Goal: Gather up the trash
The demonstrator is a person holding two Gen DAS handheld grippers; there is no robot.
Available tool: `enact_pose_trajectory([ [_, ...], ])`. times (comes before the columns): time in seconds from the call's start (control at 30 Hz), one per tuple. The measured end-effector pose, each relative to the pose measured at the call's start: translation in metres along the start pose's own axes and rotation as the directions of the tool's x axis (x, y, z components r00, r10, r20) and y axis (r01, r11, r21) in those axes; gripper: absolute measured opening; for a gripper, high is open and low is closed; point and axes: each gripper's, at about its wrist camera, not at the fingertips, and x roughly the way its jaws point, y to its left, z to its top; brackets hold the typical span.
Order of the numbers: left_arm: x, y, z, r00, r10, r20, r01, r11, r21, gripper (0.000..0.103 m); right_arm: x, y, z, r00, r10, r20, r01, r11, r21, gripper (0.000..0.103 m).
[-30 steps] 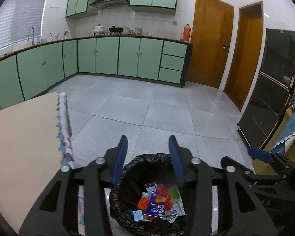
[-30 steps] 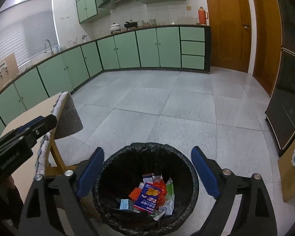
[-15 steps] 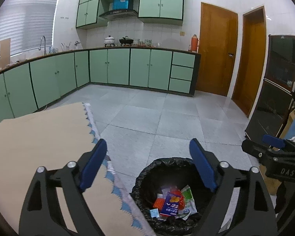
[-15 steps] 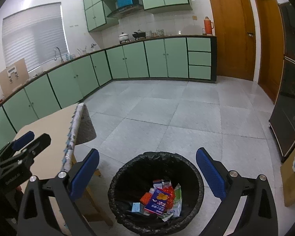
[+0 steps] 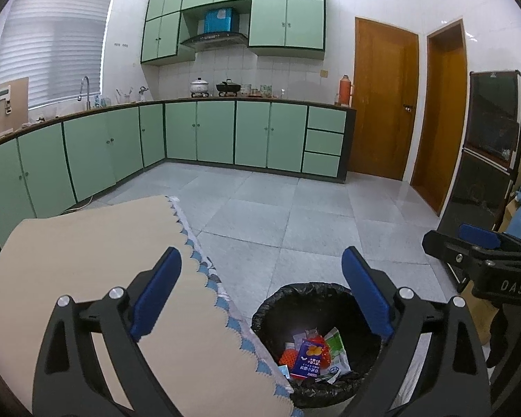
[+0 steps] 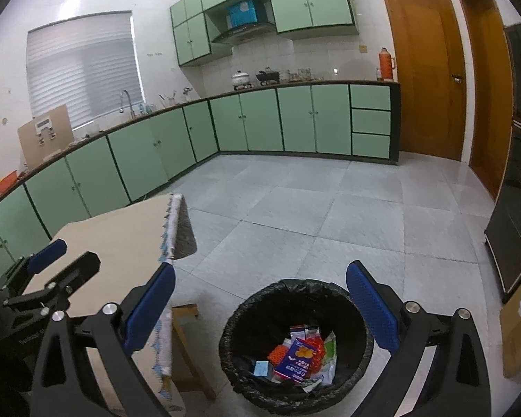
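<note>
A bin with a black liner (image 5: 288, 293) stands on the floor beside the table; it also shows in the right wrist view (image 6: 260, 295). Inside lie several wrappers, among them a blue packet (image 5: 307, 361) (image 6: 297, 359), an orange-red net (image 6: 279, 352) and a green-white packet (image 5: 335, 344). My left gripper (image 5: 260, 299) is open and empty, above the table edge and the bin. My right gripper (image 6: 260, 309) is open and empty above the bin. The right gripper shows at the right in the left wrist view (image 5: 476, 243); the left gripper shows at the left in the right wrist view (image 6: 48, 260).
A table with a beige cloth with blue scalloped trim (image 5: 87, 250) (image 6: 121, 229) stands left of the bin. Green kitchen cabinets (image 5: 198, 132) line the far walls. Wooden doors (image 5: 385, 100) and a dark cabinet (image 5: 489, 146) stand on the right. Grey tiled floor (image 5: 295, 208) lies between.
My left gripper has opened wide and both grippers have risen and drawn back from the bin; more of the table and room shows.
</note>
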Motion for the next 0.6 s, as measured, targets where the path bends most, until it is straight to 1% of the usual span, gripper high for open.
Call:
enact_pose_trajectory([
  [0.33, -0.031, 0.012, 0.004, 0.999, 0.015, 0.039, -0.014, 1.000, -0.021, 0.092, -0.027, 0.021, 0.009, 0.999, 0.035, 0.042, -0.034, 0.999, -0.025, 0.097],
  [0.6, -0.047, 0.019, 0.006, 0.998, 0.020, 0.057, -0.018, 0.999, -0.032, 0.092, -0.044, 0.034, 0.007, 0.997, 0.053, 0.063, -0.050, 0.998, -0.047, 0.097],
])
